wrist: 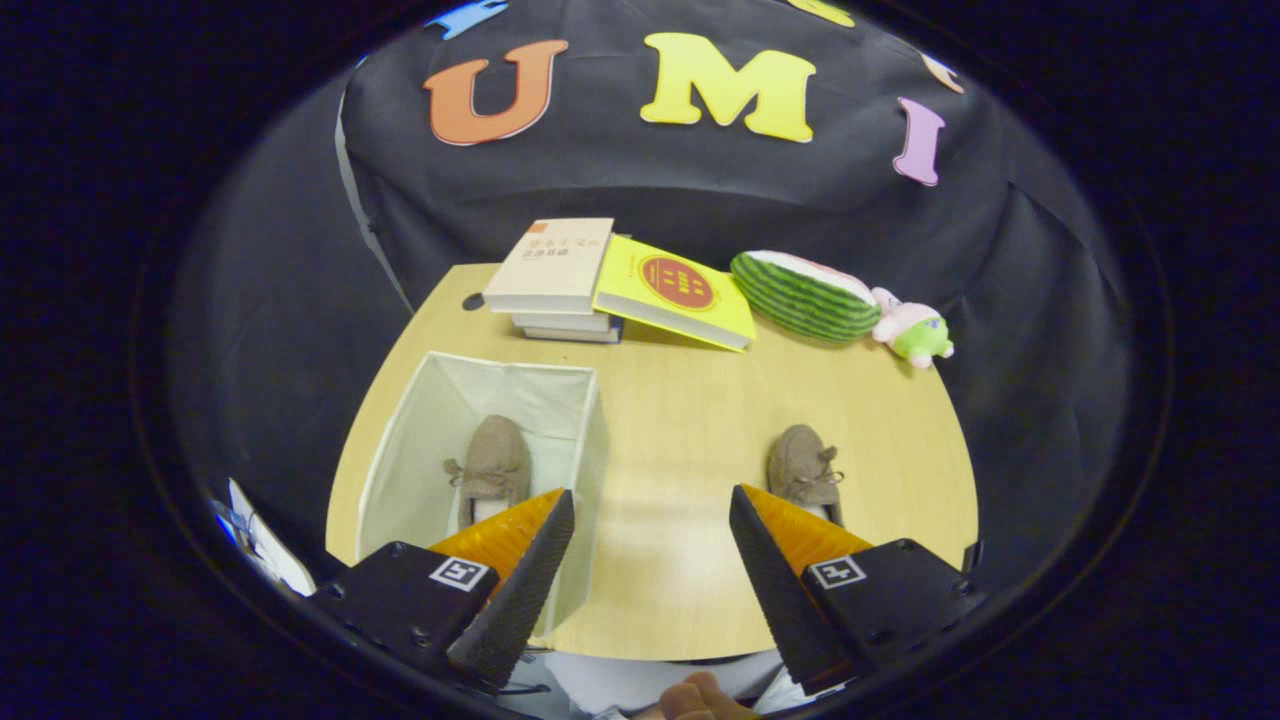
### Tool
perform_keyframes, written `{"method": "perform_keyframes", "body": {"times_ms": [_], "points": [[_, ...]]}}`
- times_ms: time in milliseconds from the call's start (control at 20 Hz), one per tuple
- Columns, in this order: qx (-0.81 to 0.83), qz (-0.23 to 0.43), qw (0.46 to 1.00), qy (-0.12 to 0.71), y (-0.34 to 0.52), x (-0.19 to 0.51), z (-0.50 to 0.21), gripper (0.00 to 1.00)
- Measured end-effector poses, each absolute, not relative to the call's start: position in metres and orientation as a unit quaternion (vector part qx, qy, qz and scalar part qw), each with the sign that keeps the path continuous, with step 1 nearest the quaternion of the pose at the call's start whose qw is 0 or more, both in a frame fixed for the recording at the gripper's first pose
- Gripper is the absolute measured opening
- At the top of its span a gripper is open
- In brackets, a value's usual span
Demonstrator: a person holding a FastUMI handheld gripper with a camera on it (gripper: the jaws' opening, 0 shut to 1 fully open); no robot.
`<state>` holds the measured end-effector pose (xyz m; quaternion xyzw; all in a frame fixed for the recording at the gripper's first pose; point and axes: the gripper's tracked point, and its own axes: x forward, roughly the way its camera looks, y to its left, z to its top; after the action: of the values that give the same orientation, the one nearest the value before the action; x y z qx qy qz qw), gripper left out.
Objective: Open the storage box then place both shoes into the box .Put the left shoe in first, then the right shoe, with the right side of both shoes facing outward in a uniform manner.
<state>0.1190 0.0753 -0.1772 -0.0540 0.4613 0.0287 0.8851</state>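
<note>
Gripper [650, 560] held with fingers spread apart, empty, above the worktop [680, 440]; one shoe [492, 462] seen inside the open storage box [440, 400]; second shoe [803, 468] on the worktop.

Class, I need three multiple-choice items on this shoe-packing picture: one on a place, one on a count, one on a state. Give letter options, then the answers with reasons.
1. Where is the shoe already packed?
A. inside the storage box
B. on the books
C. beside the watermelon toy

2. How many shoes lie on the bare table?
A. none
B. one
C. two

3. How do the tool fingers stand?
A. shut on a shoe
B. spread apart, holding nothing
C. shut on the box rim

Answers: 1 A, it sits within the box walls. 2 B, a single shoe lies outside the box. 3 B, bare tabletop shows between them.
</note>
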Motion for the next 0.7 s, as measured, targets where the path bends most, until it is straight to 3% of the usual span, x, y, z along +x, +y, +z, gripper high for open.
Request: {"method": "perform_keyframes", "body": {"times_ms": [700], "points": [[-0.062,-0.082,0.836,0.539,-0.121,0.137,-0.261,1.0]]}}
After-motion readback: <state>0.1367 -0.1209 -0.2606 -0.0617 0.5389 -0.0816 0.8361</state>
